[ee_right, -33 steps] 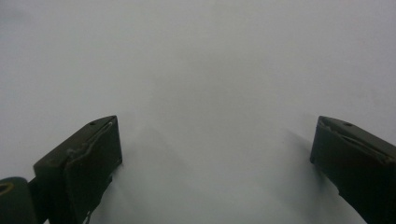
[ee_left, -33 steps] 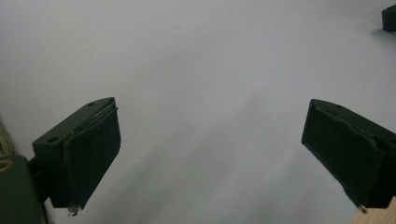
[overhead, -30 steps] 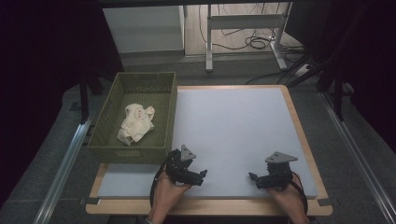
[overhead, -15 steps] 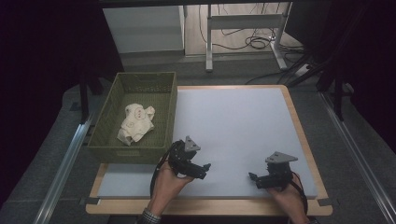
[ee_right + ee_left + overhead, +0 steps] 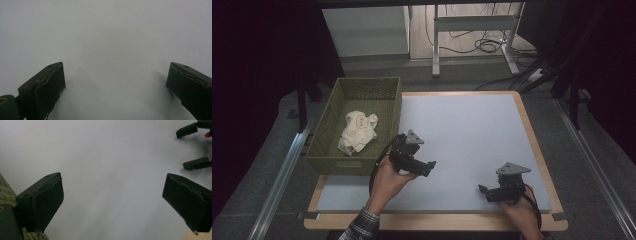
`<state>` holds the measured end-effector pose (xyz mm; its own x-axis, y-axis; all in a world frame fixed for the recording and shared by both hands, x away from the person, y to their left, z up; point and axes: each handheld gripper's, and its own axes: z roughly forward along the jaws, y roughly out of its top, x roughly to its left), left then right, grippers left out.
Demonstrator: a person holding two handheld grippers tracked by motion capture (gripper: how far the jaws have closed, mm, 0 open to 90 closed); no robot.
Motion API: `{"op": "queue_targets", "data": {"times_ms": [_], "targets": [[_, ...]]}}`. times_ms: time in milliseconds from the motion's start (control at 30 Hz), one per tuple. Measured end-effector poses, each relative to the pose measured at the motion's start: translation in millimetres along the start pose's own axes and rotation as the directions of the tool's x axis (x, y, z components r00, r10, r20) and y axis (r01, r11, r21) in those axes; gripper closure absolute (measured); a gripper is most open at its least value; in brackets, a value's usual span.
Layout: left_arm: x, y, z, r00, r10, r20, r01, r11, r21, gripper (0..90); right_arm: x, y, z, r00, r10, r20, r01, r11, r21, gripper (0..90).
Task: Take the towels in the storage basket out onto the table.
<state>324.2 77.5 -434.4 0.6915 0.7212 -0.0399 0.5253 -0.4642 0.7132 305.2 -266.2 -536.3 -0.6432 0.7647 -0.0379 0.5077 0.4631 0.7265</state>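
Observation:
A cream cloth (image 5: pixel 357 131) with reddish marks lies crumpled inside a green woven basket (image 5: pixel 357 164) at the table's left. My left gripper (image 5: pixel 429 166) hovers just right of the basket's front corner, jaws pointing right. In the left gripper view it (image 5: pixel 113 180) stands wide open over bare white mat, with nothing between the jaws. My right gripper (image 5: pixel 484 193) rests low near the front right, jaws pointing left, and its open jaws (image 5: pixel 181 150) also appear far off in the left gripper view. In the right gripper view it (image 5: pixel 116 67) is open and empty.
A white mat (image 5: pixel 462 125) covers the wooden-edged table (image 5: pixel 437 221). A corner of the basket (image 5: pixel 5 192) sits beside my left jaw. Beyond the table stand a white cabinet (image 5: pixel 367 30), metal legs and floor cables (image 5: pixel 482 46).
My left gripper has risen off the front of the mat and moved forward and rightward, beside the basket's corner. The right gripper has stayed put.

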Motion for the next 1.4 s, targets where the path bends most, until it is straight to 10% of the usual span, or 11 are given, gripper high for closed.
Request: {"op": "queue_targets", "data": {"times_ms": [767,1400], "targets": [[73.7,38.0,-22.4,0.9960,-0.016,-0.088,0.017,0.9998,0.014,4.1,-0.1,-0.2,0.2,1.0000,-0.001,0.000,0.001,1.0000,-0.003,2.1],[154.6,27.5,-45.2,0.9665,-0.089,-0.241,0.097,0.9950,0.022,2.5,-0.1,-0.2,0.2,1.0000,-0.001,0.000,0.001,1.0000,-0.003,2.0]]}}
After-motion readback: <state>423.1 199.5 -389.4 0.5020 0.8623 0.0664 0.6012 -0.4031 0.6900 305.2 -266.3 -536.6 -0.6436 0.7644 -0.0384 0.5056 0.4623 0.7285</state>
